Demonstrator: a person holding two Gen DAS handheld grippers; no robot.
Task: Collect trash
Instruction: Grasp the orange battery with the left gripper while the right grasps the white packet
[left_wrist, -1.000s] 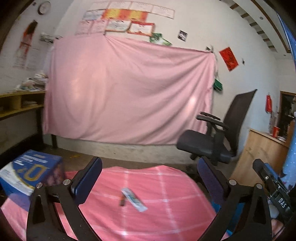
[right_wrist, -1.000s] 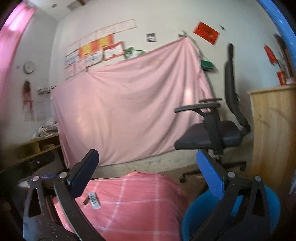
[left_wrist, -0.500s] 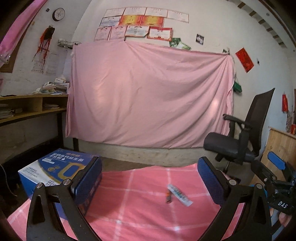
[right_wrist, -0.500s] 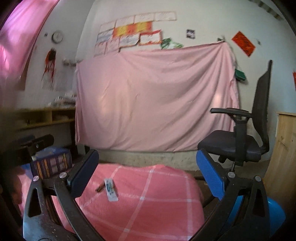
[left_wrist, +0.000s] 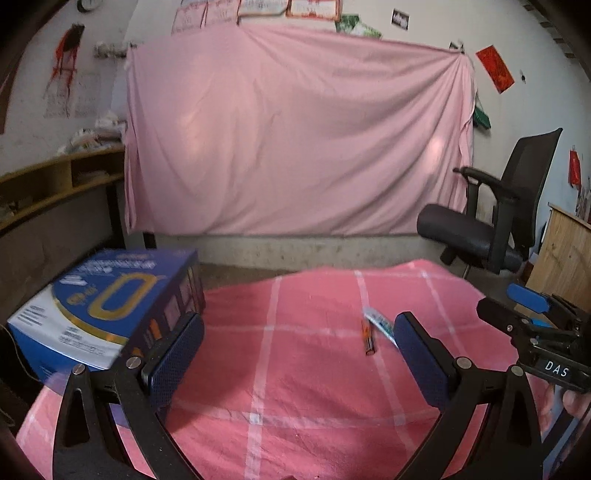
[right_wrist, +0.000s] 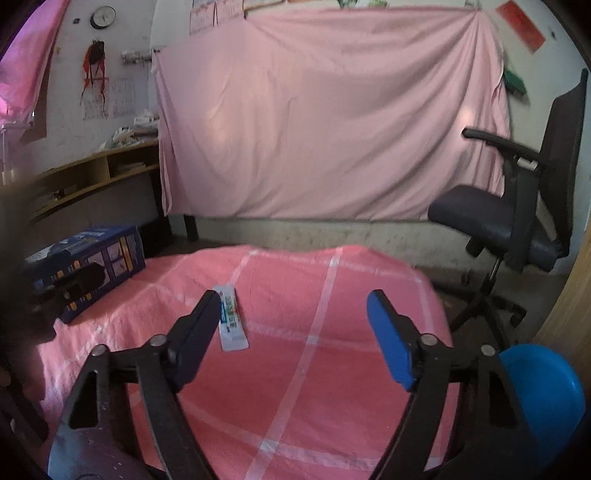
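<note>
Pink cloth with a white grid (left_wrist: 303, 373) covers the table, seen from both wrist cameras.

Trash on the cloth: one flat white wrapper with blue and green print (right_wrist: 231, 319), lying lengthwise near the middle; in the left wrist view it (left_wrist: 380, 323) shows partly behind the right-hand finger pad. Just beside it lies a small orange and dark stick-shaped piece (left_wrist: 368, 338), apart from the wrapper by a narrow gap; what it is cannot be told.

Left gripper (left_wrist: 299, 363): fingers spread wide, nothing between them but bare cloth, held above the near half of the table. Both trash pieces lie ahead and toward its right-hand finger, untouched.

Right gripper (right_wrist: 295, 338): fingers spread wide, having just been closing a little, with nothing pinched. The wrapper lies just inside the left-hand finger (right_wrist: 195, 334), its far end hidden behind the pad tip; whether pad and wrapper touch cannot be told. The same gripper shows at the right edge of the left wrist view, with a fingertip of the person's hand (left_wrist: 574, 402) below it.

Blue printed carton (left_wrist: 107, 310): sits at the left end of the table, well apart from the trash.

Blue round bin (right_wrist: 546, 398): low at the table's right side, partly hidden by the right gripper frame.

Background: pink sheet (left_wrist: 295, 136) hung on the wall, black office chair (right_wrist: 517, 206) at right, wooden shelf (right_wrist: 92, 177) at left.
</note>
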